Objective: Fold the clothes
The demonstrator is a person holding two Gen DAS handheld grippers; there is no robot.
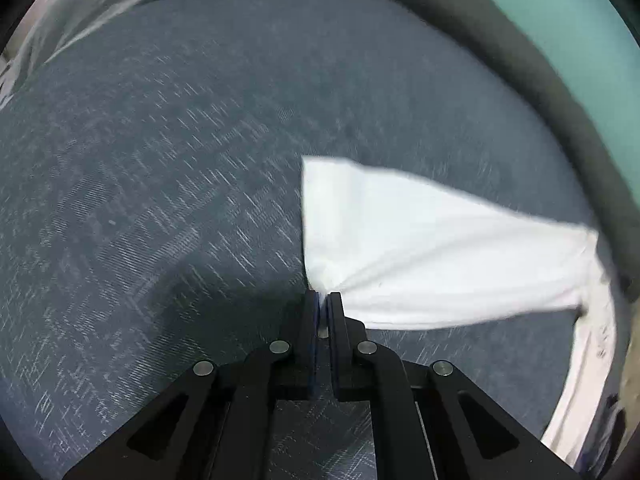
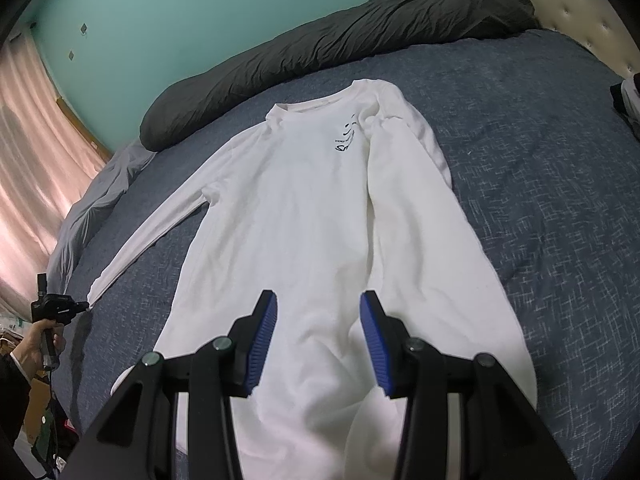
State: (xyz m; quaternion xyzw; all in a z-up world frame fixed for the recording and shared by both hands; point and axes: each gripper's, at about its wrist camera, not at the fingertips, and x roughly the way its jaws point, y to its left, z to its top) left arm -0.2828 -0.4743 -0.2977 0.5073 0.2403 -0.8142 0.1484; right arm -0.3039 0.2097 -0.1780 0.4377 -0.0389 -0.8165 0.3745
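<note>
Black linkage fingers (image 2: 264,344), blue ribbed pads (image 2: 378,350), silver rivets.

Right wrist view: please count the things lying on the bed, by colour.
White: 1, the long-sleeved shirt
Dark grey: 1, the rolled duvet by the wall
Light grey: 1, the sheet at the left edge
Total: 3
</note>
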